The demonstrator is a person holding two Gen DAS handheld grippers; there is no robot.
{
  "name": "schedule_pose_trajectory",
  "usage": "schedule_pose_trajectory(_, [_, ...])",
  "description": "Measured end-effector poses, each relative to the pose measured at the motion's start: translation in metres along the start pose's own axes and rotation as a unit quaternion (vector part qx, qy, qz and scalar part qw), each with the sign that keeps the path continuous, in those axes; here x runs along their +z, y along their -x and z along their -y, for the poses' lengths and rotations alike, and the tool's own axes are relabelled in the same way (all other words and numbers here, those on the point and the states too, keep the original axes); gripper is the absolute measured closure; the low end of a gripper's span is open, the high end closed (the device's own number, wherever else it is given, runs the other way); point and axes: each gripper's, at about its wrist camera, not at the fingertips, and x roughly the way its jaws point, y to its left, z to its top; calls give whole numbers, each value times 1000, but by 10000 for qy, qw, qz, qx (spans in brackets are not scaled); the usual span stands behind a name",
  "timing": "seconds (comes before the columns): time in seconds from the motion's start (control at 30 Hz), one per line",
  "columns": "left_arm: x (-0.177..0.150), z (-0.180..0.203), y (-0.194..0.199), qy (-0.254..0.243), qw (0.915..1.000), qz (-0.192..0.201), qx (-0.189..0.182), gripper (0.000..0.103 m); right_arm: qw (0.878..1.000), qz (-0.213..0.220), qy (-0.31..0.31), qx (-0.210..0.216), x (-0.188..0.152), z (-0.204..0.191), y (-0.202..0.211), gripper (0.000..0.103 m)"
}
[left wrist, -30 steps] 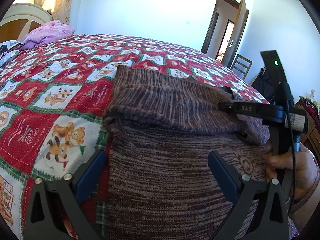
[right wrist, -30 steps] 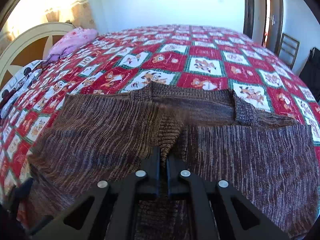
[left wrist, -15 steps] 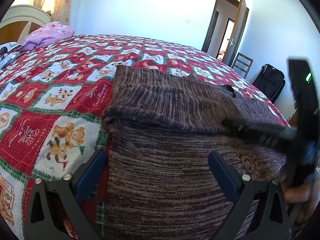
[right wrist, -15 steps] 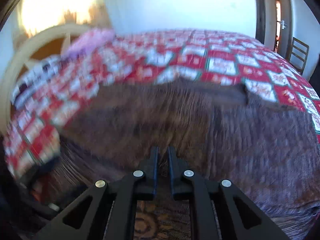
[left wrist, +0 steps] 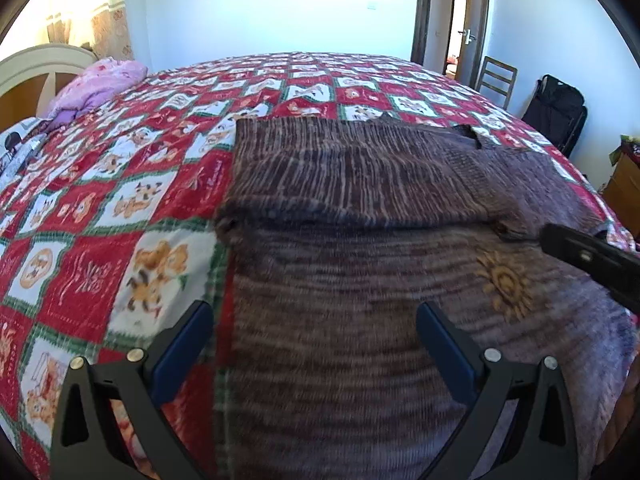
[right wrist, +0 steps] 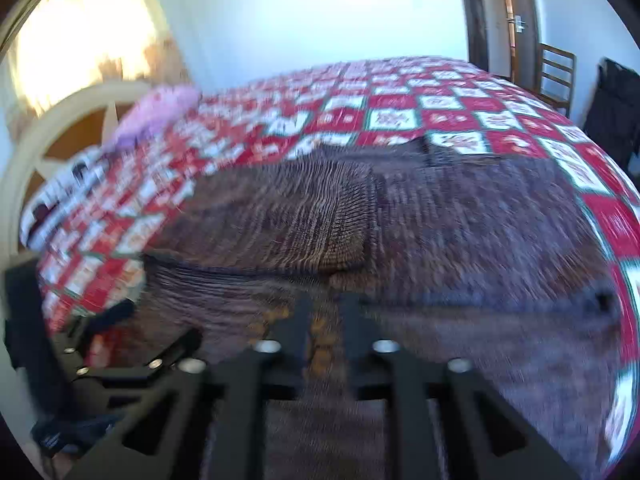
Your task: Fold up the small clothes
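Note:
A brown knit sweater (left wrist: 360, 280) lies flat on the bed, its left sleeve (left wrist: 352, 184) folded across the chest; a gold sun motif (left wrist: 506, 286) shows on the front. My left gripper (left wrist: 314, 334) is open, its jaws wide apart above the sweater's lower left part. My right gripper (right wrist: 324, 320) hovers low over the sweater (right wrist: 460, 260) with its fingers a narrow gap apart and nothing between them; the view is motion-blurred. The right gripper also shows at the right edge of the left wrist view (left wrist: 588, 260).
The bed has a red, white and green teddy-bear quilt (left wrist: 120, 200). A pink bundle (left wrist: 100, 84) lies by the headboard (left wrist: 24, 76). A wooden chair (left wrist: 496, 80), a black bag (left wrist: 556, 112) and an open door (left wrist: 460, 32) stand beyond the bed's right side.
My right gripper let go of the folded sleeve and drew back toward the sweater's hem. My left gripper stayed open and lifted slightly.

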Motion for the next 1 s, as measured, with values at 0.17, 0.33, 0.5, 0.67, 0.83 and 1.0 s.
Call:
schedule_pose_trajectory(0.17, [-10, -39, 47, -7, 9977, 268, -615, 0, 9987, 382, -215, 268, -26, 2, 49, 31])
schedule_pose_trajectory(0.33, [-31, -79, 87, -69, 9967, 354, -727, 0, 9988, 335, -48, 342, -52, -8, 79, 31])
schedule_pose_trajectory(0.5, [-64, -95, 103, -121, 9906, -81, -1361, 0, 9981, 336, 146, 490, -74, -26, 91, 31])
schedule_pose_trajectory(0.67, [-102, -70, 112, -471, 9802, -528, -1849, 2, 9977, 313, 123, 594, -83, -36, 94, 31])
schedule_pose_trajectory(0.83, [-131, -51, 101, -425, 9593, -1239, -2502, 30, 9968, 481, 230, 590, -85, -37, 112, 31])
schedule_pose_trajectory(1.0, [-139, -36, 108, -460, 9461, -1517, -2824, 35, 9967, 551, 62, 586, -90, -32, 122, 31])
